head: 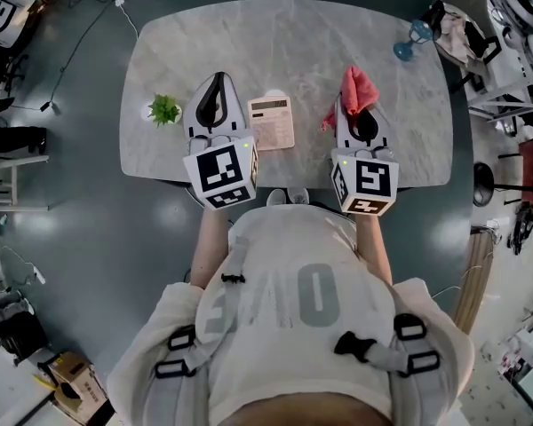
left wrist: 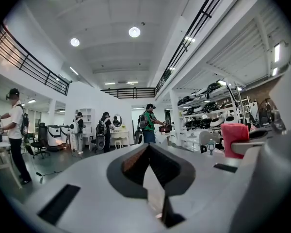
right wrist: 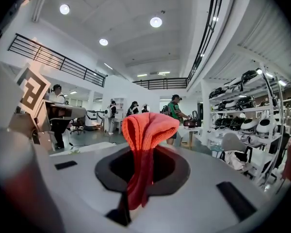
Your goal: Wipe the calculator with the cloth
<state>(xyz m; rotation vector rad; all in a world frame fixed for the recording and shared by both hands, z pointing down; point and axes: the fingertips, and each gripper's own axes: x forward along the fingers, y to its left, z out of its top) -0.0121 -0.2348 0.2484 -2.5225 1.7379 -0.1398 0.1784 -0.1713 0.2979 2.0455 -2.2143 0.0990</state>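
Slippage looks the likeliest trouble: the calculator (head: 272,122) lies loose and flat on the worktop (head: 338,34). The left gripper (head: 217,80), pressed together on nothing, is just beside it at its 9 o'clock and does not pin it, so a wipe could shove it along. The right gripper (head: 359,114), at its 3 o'clock, pinches the cloth (head: 359,87) by a fold that drag might pull free. The calculator's long axis runs about 12 to 6, with the display end at 12, away from the person.

Open tabletop (head: 284,51) beyond the calculator (head: 273,121); small plant (head: 164,110) stands at left
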